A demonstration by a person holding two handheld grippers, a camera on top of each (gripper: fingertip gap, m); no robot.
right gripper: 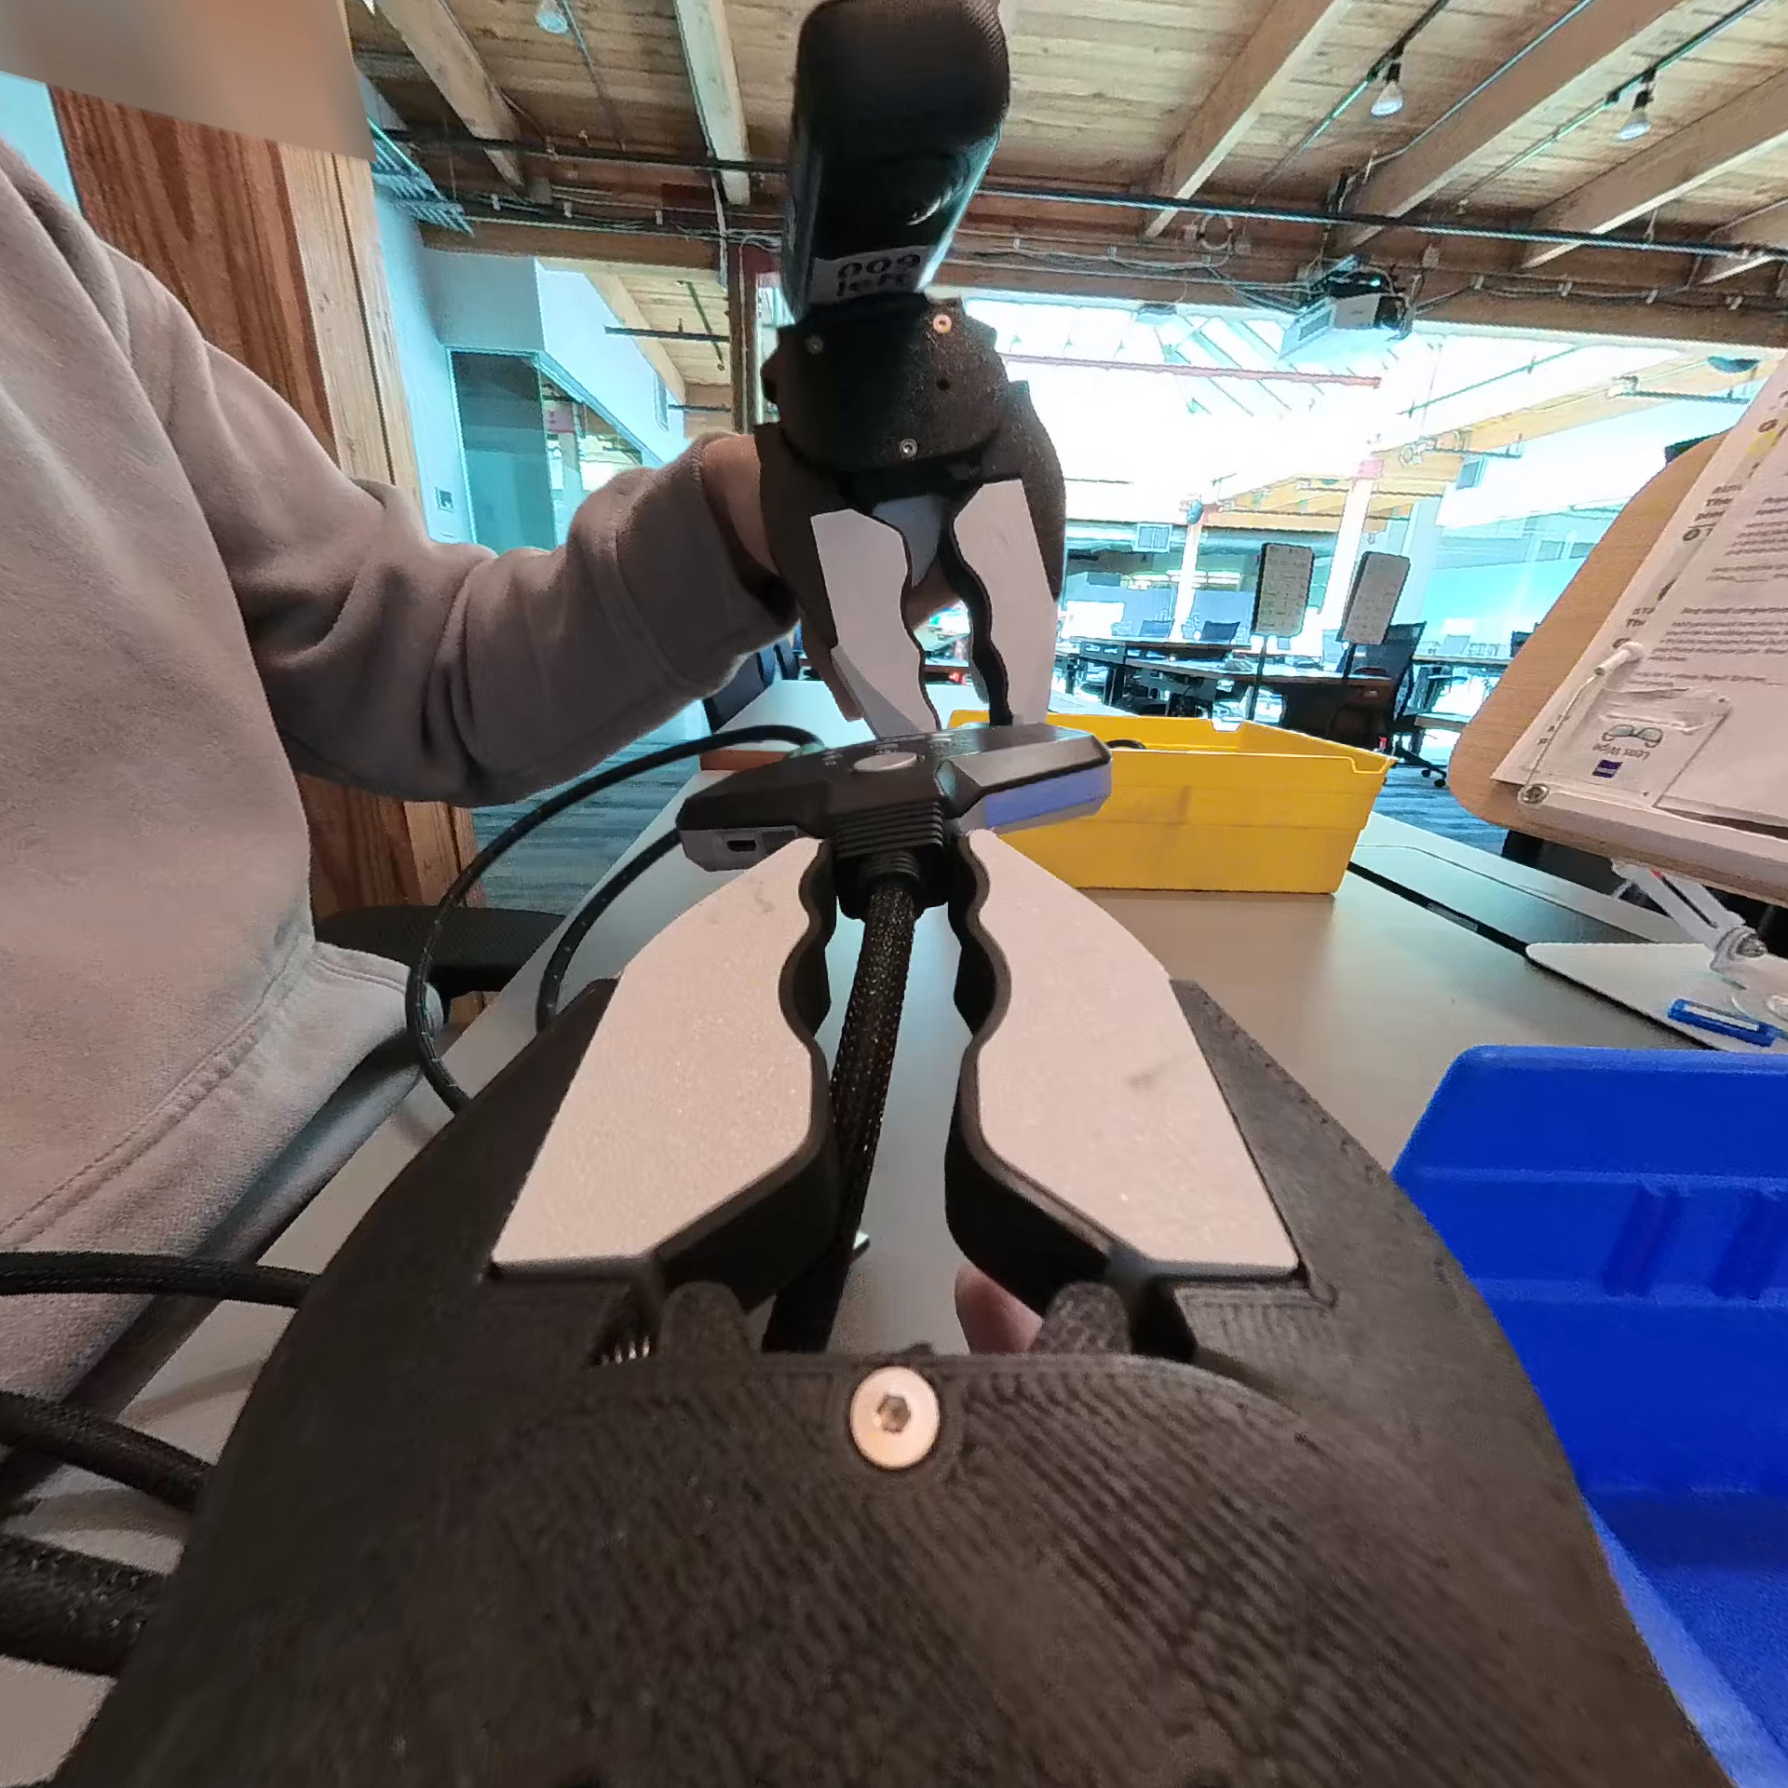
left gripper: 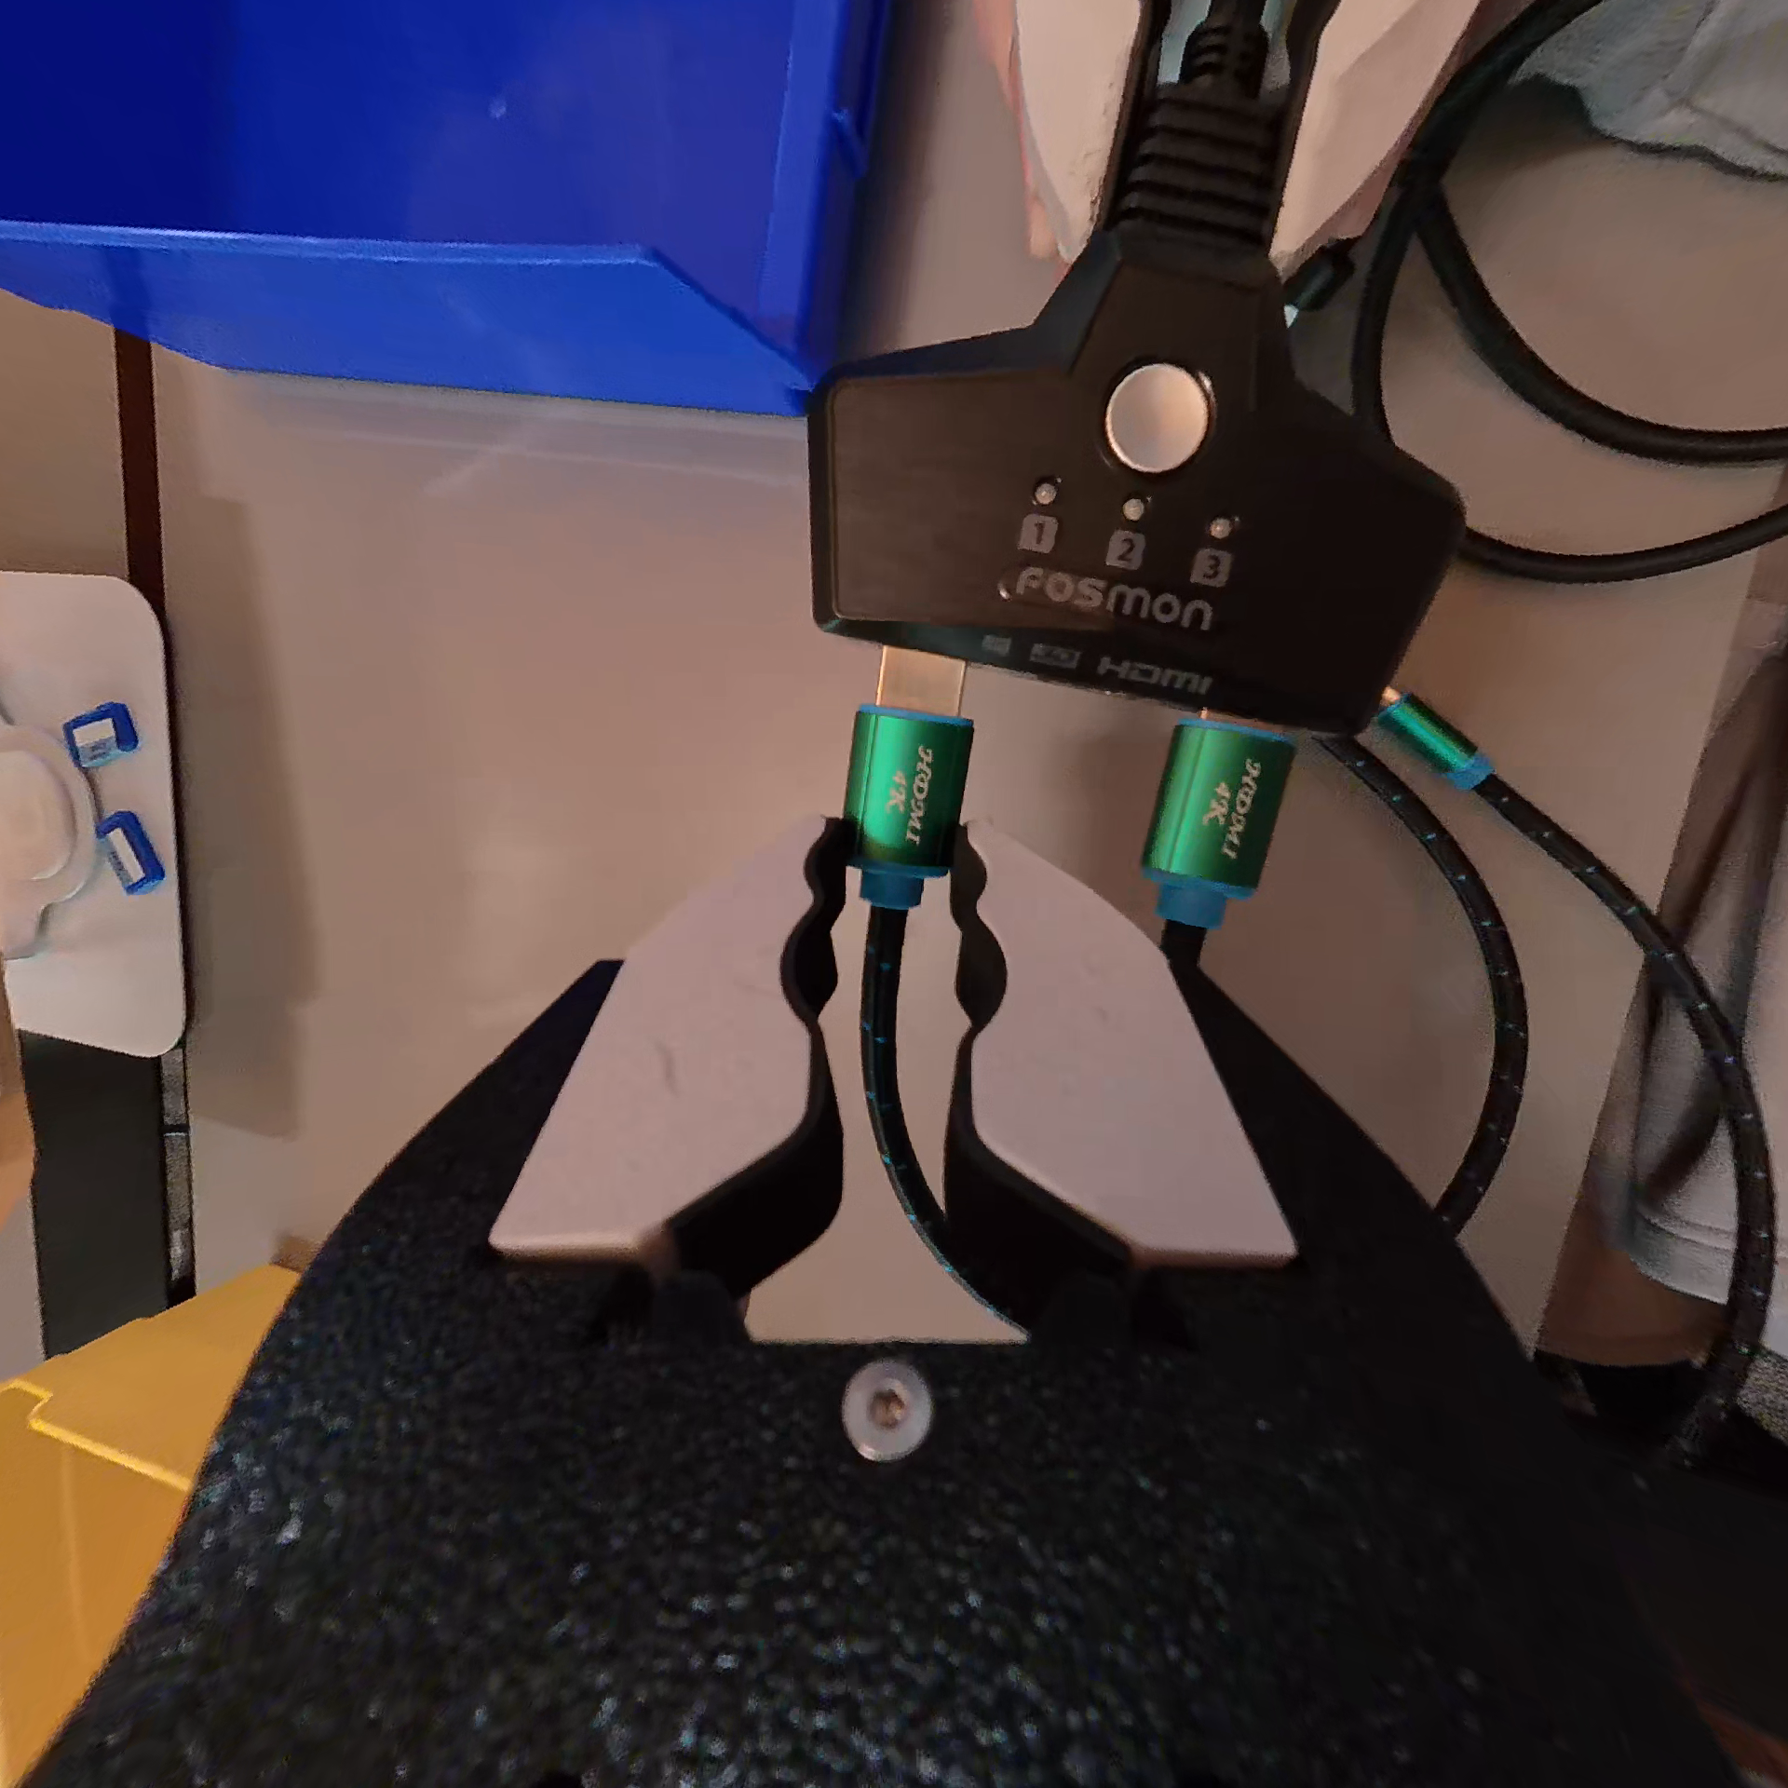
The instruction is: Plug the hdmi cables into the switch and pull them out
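Note:
The black HDMI switch (left gripper: 1113,522) is held up off the table, ports toward me in the left wrist view. My left gripper (left gripper: 900,832) is shut on a green HDMI plug (left gripper: 909,793) at the left port, and part of its metal tip (left gripper: 919,682) shows outside the port. A second green plug (left gripper: 1219,813) sits deep in the middle port. A third green plug (left gripper: 1432,745) lies angled by the switch's right corner. My right gripper (right gripper: 892,861) is shut on the strain relief of the switch's own cable (right gripper: 871,1016). The switch (right gripper: 890,784) and left gripper (right gripper: 953,721) show beyond it.
A blue bin (left gripper: 435,193) stands behind the switch and at the lower right of the right wrist view (right gripper: 1625,1258). A yellow bin (right gripper: 1180,822) sits on the table (right gripper: 1355,968). A clipboard stand with papers (right gripper: 1645,629) is at the right. A person's grey sleeve (right gripper: 193,629) and loose black cables (left gripper: 1451,387) are close by.

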